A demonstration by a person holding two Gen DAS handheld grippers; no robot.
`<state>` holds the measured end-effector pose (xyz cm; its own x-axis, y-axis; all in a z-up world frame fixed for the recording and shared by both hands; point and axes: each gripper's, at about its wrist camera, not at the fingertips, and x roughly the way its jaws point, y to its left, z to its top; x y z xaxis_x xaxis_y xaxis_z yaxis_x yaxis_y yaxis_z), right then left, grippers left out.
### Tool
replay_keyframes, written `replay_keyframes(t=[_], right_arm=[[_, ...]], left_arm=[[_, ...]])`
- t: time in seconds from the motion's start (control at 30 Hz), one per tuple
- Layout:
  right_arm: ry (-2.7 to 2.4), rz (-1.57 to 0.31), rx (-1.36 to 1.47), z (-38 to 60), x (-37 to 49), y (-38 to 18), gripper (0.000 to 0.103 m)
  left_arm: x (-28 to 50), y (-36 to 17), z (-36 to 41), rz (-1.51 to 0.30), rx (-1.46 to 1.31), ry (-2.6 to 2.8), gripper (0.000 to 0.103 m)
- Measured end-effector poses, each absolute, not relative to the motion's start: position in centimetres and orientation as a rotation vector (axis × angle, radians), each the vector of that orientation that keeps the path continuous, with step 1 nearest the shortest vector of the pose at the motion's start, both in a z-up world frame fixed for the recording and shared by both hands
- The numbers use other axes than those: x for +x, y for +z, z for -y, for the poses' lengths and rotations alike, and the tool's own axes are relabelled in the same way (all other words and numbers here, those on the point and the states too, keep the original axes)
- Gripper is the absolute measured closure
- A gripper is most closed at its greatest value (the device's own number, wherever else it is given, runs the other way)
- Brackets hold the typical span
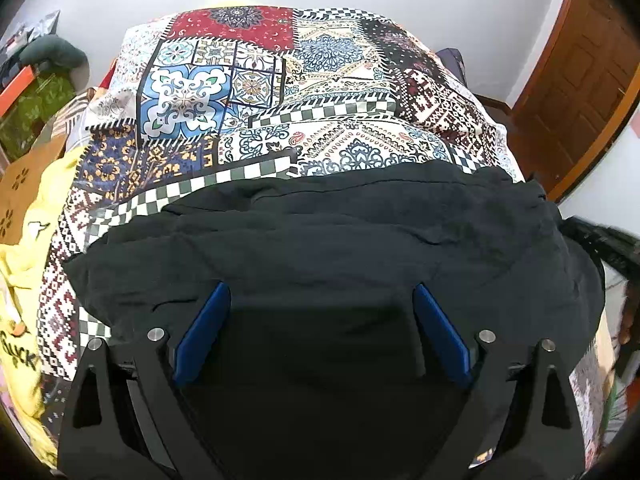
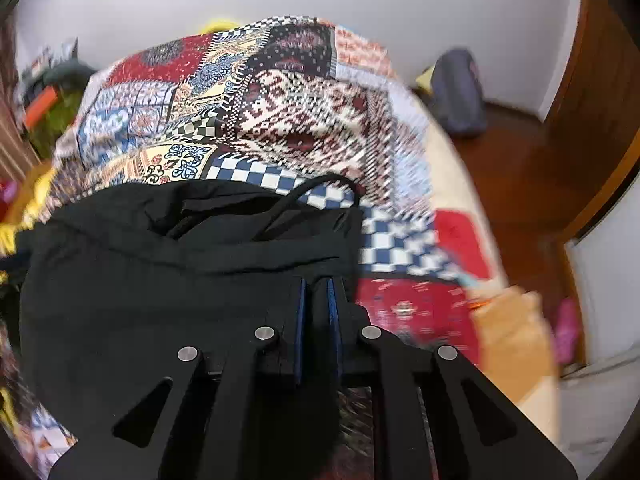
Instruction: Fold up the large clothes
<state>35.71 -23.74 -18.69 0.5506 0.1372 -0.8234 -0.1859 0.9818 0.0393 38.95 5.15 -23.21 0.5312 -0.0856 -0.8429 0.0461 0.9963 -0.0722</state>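
Note:
A large black garment (image 1: 320, 232) lies spread on the near part of a bed covered by a patchwork bedspread (image 1: 256, 80). Over its near middle my left gripper (image 1: 320, 292) stands open wide, both blue pads (image 1: 208, 328) above the cloth and nothing pinched between them. In the right wrist view the same black garment (image 2: 160, 280) shows a drawstring loop (image 2: 320, 182) at its far edge. My right gripper (image 2: 317, 284) is shut near the garment's right edge, with a fold of black cloth between its narrow-set blue pads (image 2: 301, 320). That view is blurred.
A yellow garment (image 1: 24, 280) and a brown cardboard box (image 1: 24, 184) lie at the bed's left side. Right of the bed are a wooden floor (image 2: 520, 168), a grey-blue bag (image 2: 456, 92), a tan box (image 2: 516, 344) and a wooden door (image 1: 580, 80).

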Motion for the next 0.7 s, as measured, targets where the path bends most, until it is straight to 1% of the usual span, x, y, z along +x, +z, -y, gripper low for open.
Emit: replay_keyframes(t=[0.1, 0.17, 0.2, 0.23, 0.3, 0.37, 0.43, 0.57, 0.63, 0.7], right_arm=[[0.214, -0.923, -0.085, 23.5, 33.7, -15.6, 0.092], [0.245, -0.874, -0.104, 22.6, 32.4, -13.9, 0.087], [0.255, -0.847, -0.114, 22.0, 31.7, -13.1, 0.076], [0.269, -0.813, -0.123, 21.3, 30.5, -11.9, 0.061], [0.326, -0.751, -0.126, 19.7, 28.9, -10.5, 0.049], [0.382, -0.725, -0.138, 17.9, 27.8, -9.9, 0.044], [0.424, -0.731, -0.152, 15.6, 26.9, -10.1, 0.028], [0.486, -0.75, -0.153, 12.1, 26.5, -12.0, 0.026], [0.496, -0.804, -0.163, 10.8, 27.1, -13.8, 0.026], [0.491, -0.902, -0.171, 9.9, 28.3, -16.2, 0.026]], left_arm=[[37.7, -22.1, -5.7, -1.004, -0.057, -0.078, 0.01], [36.6, -21.1, -6.2, -0.985, -0.074, -0.084, 0.011], [35.8, -20.4, -6.6, -0.965, -0.084, -0.088, 0.011], [35.0, -19.7, -6.9, -0.945, -0.091, -0.095, 0.011], [33.7, -18.7, -7.4, -0.918, -0.09, -0.099, 0.011], [32.7, -18.2, -7.8, -0.902, -0.084, -0.097, 0.011], [31.7, -18.1, -8.2, -0.894, -0.081, -0.094, 0.011], [30.9, -19.2, -8.8, -0.891, -0.067, -0.07, 0.011], [30.9, -20.3, -9.0, -0.912, -0.068, -0.069, 0.011], [31.4, -22.2, -9.3, -0.958, -0.069, -0.061, 0.011]])
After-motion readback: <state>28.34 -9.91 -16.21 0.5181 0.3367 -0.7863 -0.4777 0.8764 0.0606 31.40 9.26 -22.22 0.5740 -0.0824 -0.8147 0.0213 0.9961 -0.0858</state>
